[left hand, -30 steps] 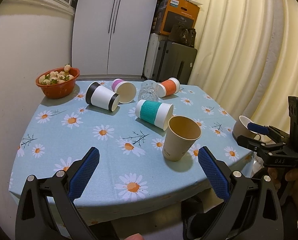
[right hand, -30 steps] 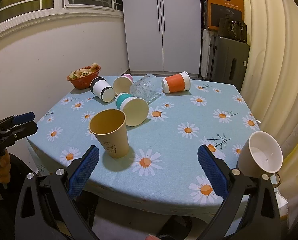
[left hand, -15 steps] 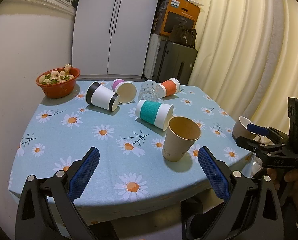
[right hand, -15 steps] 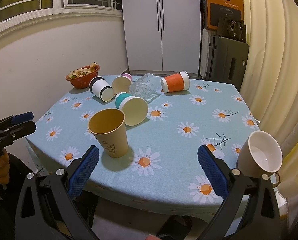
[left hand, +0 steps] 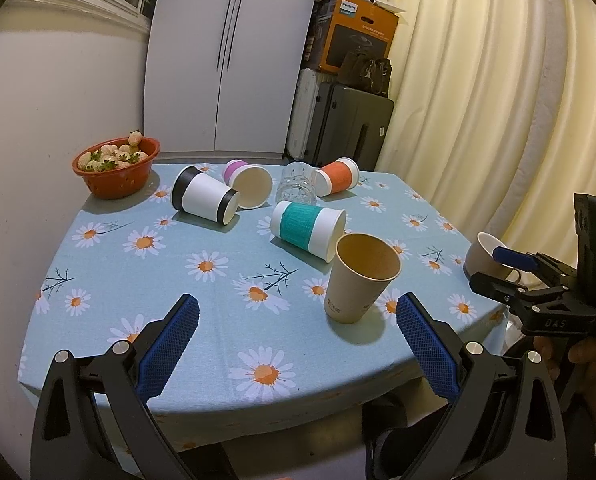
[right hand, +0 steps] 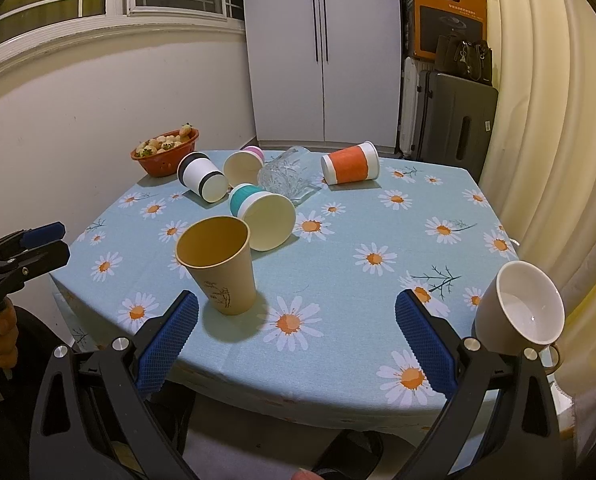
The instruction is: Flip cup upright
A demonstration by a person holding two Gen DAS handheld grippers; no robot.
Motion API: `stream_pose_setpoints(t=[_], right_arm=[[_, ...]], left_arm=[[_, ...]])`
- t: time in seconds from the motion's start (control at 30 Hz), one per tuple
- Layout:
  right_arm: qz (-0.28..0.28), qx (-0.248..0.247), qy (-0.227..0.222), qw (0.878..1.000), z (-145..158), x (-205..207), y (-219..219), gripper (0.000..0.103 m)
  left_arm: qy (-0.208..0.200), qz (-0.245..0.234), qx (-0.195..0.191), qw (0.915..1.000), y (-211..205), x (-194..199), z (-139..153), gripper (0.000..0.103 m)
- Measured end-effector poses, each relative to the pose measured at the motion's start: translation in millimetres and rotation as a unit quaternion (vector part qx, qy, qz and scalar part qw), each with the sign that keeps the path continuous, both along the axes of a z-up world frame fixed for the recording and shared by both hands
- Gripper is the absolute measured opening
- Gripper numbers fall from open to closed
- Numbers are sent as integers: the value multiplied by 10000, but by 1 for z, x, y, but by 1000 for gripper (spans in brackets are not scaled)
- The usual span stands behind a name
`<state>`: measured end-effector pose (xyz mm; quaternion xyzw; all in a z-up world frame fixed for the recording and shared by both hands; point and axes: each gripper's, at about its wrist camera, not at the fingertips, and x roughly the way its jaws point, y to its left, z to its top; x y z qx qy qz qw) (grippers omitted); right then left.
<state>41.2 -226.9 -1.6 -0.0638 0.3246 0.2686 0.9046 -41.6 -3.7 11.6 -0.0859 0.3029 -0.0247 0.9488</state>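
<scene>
A tan paper cup stands upright near the table's front. Behind it lie on their sides a teal-banded cup, a black-and-white cup, a pink-based cup, a clear glass and an orange cup. A white ceramic mug lies tilted at the right edge. My left gripper is open and empty at the front edge. My right gripper is open and empty; the mug is just beyond its right finger.
A red bowl of strawberries sits at the far left corner of the daisy tablecloth. A white cabinet, suitcases and a cardboard box stand behind the table. Curtains hang on the right.
Both grippers have barely drifted; nothing on the table has moved.
</scene>
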Motion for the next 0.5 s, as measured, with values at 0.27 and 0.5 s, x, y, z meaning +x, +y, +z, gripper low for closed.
stream_pose_setpoints(t=[0.27, 0.5], right_arm=[[2, -8, 7, 10000, 0, 0, 0, 98], [-11, -21, -1, 10000, -1, 0, 1, 98]], left_arm=[[2, -1, -1, 10000, 0, 0, 0, 96], [16, -5, -13, 10000, 0, 0, 0, 96]])
